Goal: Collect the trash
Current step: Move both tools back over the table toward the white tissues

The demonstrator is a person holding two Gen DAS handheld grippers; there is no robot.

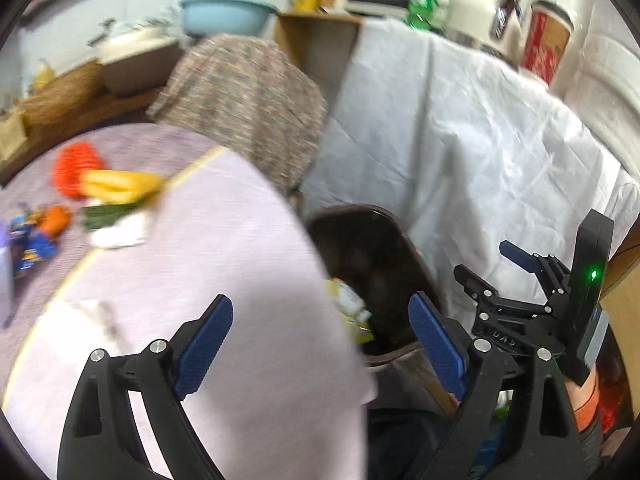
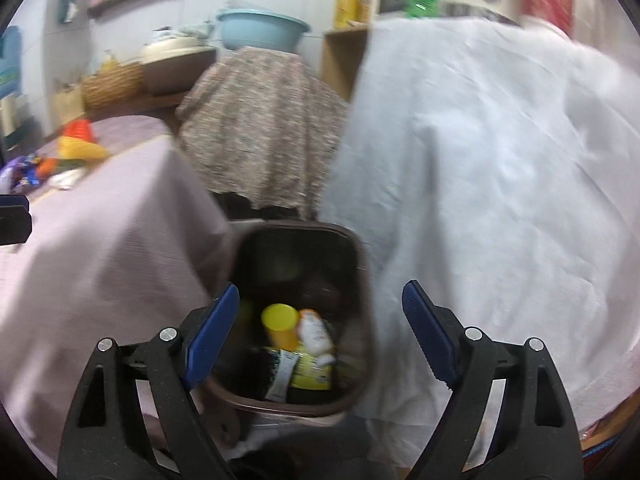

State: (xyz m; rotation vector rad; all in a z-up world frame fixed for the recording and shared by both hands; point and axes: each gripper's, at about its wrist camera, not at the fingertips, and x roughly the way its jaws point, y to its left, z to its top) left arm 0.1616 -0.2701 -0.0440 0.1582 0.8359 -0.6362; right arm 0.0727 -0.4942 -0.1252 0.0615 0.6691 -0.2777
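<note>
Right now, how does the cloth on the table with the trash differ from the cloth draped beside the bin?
The pale lilac tablecloth is smooth with litter on top; the white crinkled sheet hangs wrinkled with containers on top. Both are plain and flank the dark brown bin.

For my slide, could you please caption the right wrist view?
Open, empty right tool above the brown bin holding a yellow cup and wrappers.

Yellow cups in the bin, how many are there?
1. A yellow cup lies among the trash in the brown bin, next to a white bottle. More could be hidden underneath or in the dark part.
</note>
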